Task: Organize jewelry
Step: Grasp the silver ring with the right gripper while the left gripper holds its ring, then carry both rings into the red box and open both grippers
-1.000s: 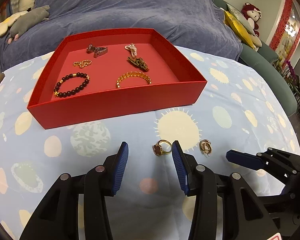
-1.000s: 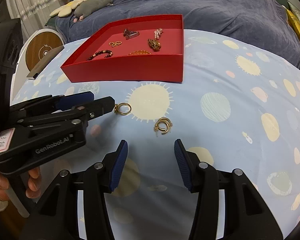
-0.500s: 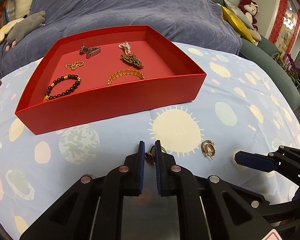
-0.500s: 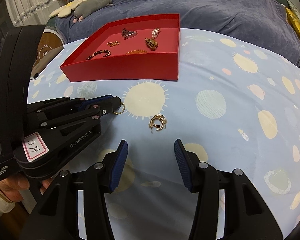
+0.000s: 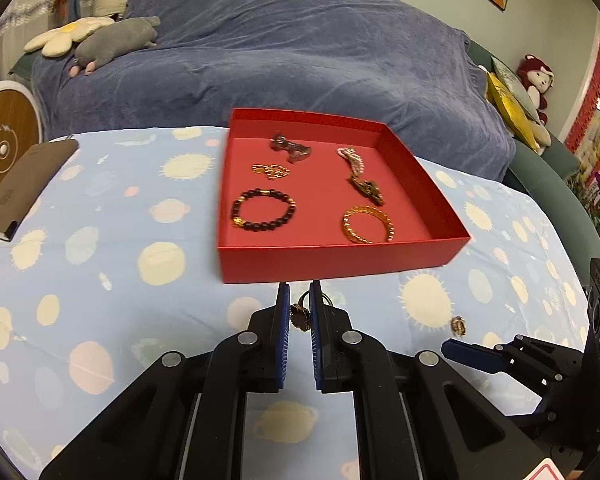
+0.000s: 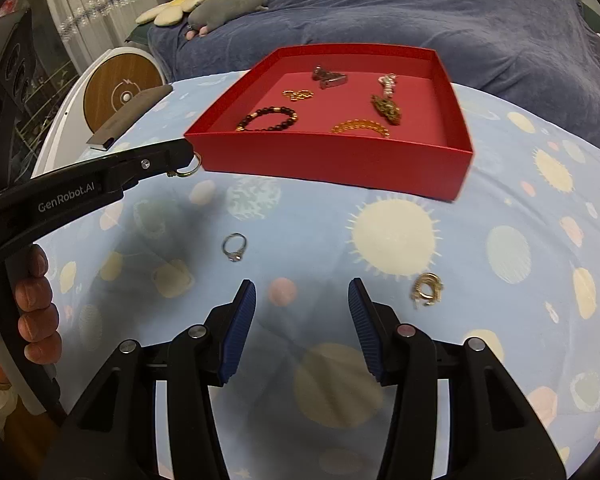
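My left gripper (image 5: 299,306) is shut on a gold ring with a dark stone (image 5: 300,313) and holds it above the cloth, just in front of the red tray (image 5: 340,258). In the right wrist view the ring (image 6: 189,168) hangs from the left gripper's tip beside the tray's near left corner (image 6: 204,148). My right gripper (image 6: 302,292) is open and empty above the cloth. A silver ring (image 6: 235,247) lies ahead of it to the left, gold earrings (image 6: 427,289) to the right. The tray holds a dark bead bracelet (image 5: 263,210), a gold bracelet (image 5: 367,224) and several other pieces.
The table wears a light blue cloth with sun and planet prints (image 5: 160,264). A dark flat case (image 5: 24,184) lies at the table's left edge. A sofa under a blue blanket (image 5: 300,52) stands behind. A round wooden-faced device (image 6: 120,88) is at the left.
My left gripper, shut on the gold ring, has lifted it off the cloth and carried it left toward the tray's front. A silver ring has come into the right wrist view.
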Motion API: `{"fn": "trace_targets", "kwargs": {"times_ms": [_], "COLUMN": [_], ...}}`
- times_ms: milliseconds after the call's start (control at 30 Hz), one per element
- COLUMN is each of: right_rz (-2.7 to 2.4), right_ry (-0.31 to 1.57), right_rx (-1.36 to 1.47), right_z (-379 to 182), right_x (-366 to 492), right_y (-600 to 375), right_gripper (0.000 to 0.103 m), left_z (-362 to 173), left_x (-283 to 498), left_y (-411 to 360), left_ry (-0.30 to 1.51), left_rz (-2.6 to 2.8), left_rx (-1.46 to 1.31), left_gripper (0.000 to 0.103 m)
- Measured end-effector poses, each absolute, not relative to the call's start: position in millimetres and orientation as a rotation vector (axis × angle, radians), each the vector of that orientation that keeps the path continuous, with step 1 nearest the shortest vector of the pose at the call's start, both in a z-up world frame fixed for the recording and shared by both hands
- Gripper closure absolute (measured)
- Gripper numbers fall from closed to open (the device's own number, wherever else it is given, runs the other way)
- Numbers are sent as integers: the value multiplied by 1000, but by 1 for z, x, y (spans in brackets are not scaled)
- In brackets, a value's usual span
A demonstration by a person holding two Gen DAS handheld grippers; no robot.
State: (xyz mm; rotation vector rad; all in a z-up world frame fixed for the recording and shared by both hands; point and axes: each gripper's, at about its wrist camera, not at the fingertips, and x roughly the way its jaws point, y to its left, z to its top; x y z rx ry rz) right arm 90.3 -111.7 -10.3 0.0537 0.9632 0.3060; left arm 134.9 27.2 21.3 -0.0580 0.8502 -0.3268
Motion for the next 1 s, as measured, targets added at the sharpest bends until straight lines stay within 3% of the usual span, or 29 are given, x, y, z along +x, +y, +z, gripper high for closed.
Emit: {"fn": "trace_targets", "kwargs": {"times_ms": [400,533,733,767,1000], "right_rz": [326,299,300,303,297], "right_ry": [968,955,956,955,922], "right_rx": [-38,-65,-54,-52,-7], "right_z": [-35,-35,-33,-32,-12], "right_x": [117,116,116,115,113], "right_y": [-61,-61,-63,-63,-78], "right_gripper": [71,86,90,95,95], "left_z": [16,14,17,19,32], "left_x": [126,124,126,127,131], "left_y": [82,92,96,96,85], "left_ry": [857,863,862,860,835], "left_rz": [-260,-253,-249,-252,-268], "left_rx": [-85,-93,-106,-109,-128], "left_gripper": [96,95,95,95,95]}}
